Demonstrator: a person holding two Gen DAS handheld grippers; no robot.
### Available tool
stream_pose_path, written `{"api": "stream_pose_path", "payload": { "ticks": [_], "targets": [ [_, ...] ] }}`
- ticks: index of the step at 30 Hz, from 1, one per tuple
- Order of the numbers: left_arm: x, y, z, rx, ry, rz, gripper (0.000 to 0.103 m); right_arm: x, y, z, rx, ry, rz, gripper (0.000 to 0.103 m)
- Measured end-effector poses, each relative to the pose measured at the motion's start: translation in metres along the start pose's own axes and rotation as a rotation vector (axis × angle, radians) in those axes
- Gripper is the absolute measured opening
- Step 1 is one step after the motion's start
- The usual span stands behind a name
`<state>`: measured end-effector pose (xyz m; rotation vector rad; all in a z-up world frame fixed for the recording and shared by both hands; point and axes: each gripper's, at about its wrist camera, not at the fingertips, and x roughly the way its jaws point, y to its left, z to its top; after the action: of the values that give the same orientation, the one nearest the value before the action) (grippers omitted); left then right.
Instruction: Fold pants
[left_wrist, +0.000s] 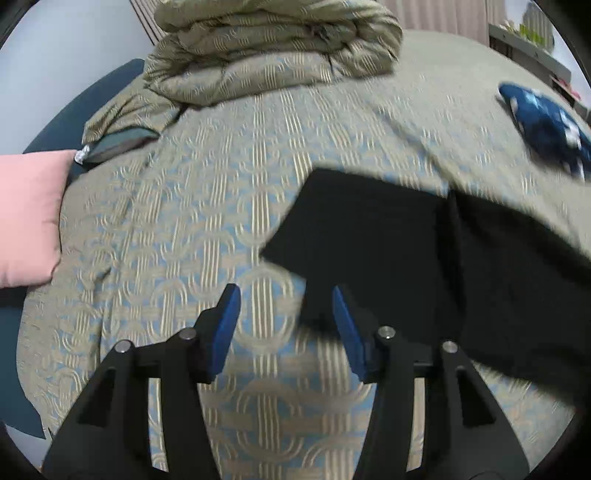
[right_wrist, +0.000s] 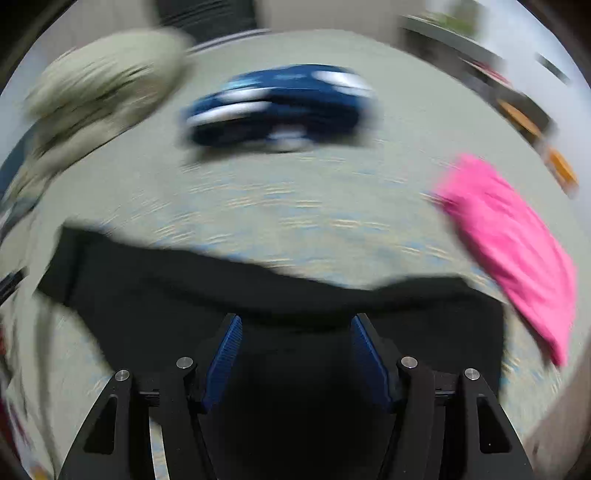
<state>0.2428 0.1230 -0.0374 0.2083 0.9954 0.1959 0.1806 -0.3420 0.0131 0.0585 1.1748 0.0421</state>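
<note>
Both wrist views look down, sharing pants (left_wrist: 424, 240)

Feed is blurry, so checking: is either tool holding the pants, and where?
Neither. Left tool and right tool both stand open, pads apart, above the black pants on the bedspread.

Your pants (left_wrist: 424, 258) are plain black. Bedspread (left_wrist: 221, 229) under them: olive-tan with pale blue ovals and cream stripes. Folded quilt (left_wrist: 273, 48) has the same pattern. Pillow (left_wrist: 26, 218) pale pink. Dark blue garment (right_wrist: 280, 107) with white patches. Hot pink cloth (right_wrist: 513, 243). Your gripper pads (left_wrist: 227, 332) blue, frames black.
</note>
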Motion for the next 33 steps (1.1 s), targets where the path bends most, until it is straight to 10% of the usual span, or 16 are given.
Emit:
{"api": "stream_pose_path", "payload": {
  "ticks": [11,20,23,25,33],
  "targets": [
    [0.014,0.011,-0.052,0.058,-0.047,-0.023,0.054,0.107,0.256,0.053,-0.189,0.187,0.382,0.062],
    [0.048,0.036,-0.040,0.015,-0.114,-0.158,0.054,0.175,0.304,0.066,-0.126,0.354,0.378,0.060],
    [0.057,0.032,-0.037,0.075,-0.137,-0.182,0.054,0.176,0.310,0.068,-0.153,0.358,0.357,0.039],
    [0.063,0.029,-0.036,0.095,-0.132,-0.205,0.053,0.177,0.313,0.070,-0.146,0.353,0.370,0.007],
    [0.065,0.031,-0.019,-0.007,-0.140,-0.365,0.038,0.156,0.348,0.136,-0.140,0.230,0.438,0.003]
  ]
}}
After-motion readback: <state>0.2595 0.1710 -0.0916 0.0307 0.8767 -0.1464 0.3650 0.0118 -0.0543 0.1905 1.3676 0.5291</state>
